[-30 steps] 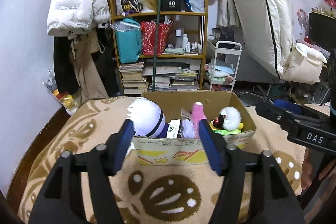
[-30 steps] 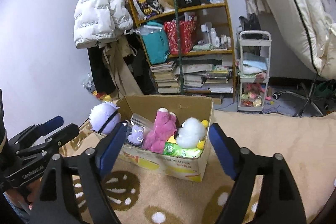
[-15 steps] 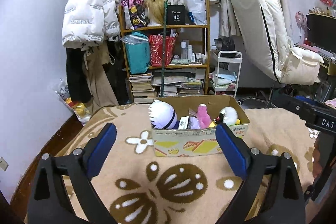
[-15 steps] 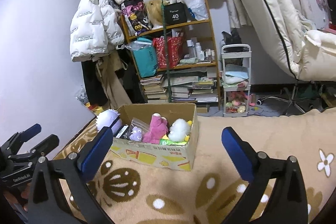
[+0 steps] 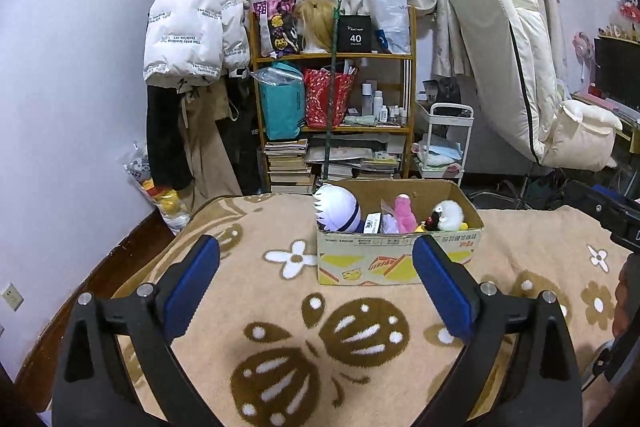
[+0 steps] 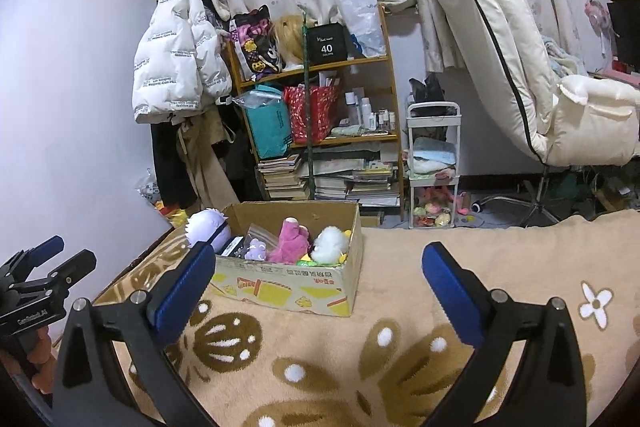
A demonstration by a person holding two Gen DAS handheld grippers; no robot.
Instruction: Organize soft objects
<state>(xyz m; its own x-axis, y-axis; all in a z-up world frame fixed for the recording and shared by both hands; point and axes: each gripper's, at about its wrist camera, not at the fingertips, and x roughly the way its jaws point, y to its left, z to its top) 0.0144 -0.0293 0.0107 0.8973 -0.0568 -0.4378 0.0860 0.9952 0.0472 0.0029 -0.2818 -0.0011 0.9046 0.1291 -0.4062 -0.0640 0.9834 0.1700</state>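
A cardboard box point(image 5: 400, 261) stands on a tan patterned blanket point(image 5: 280, 307). It holds soft toys: a white-haired plush head point(image 5: 338, 209), a pink plush point(image 5: 404, 213) and a white fluffy plush point(image 5: 448, 215). The box also shows in the right wrist view point(image 6: 288, 287), with the pink plush point(image 6: 292, 241) and white plush point(image 6: 330, 245) in it. My left gripper point(image 5: 316, 279) is open and empty, well back from the box. My right gripper point(image 6: 318, 291) is open and empty, also back from the box.
A wooden shelf point(image 5: 332, 123) with bags and books stands behind the bed, next to a hanging white jacket point(image 5: 196, 31). A white cart point(image 6: 432, 167) and a cream recliner point(image 6: 540, 79) stand at the right. The blanket's left edge point(image 5: 132, 263) drops to a dark floor.
Both grippers have pulled back from the box and opened wider. The box looks smaller and farther away in both views.
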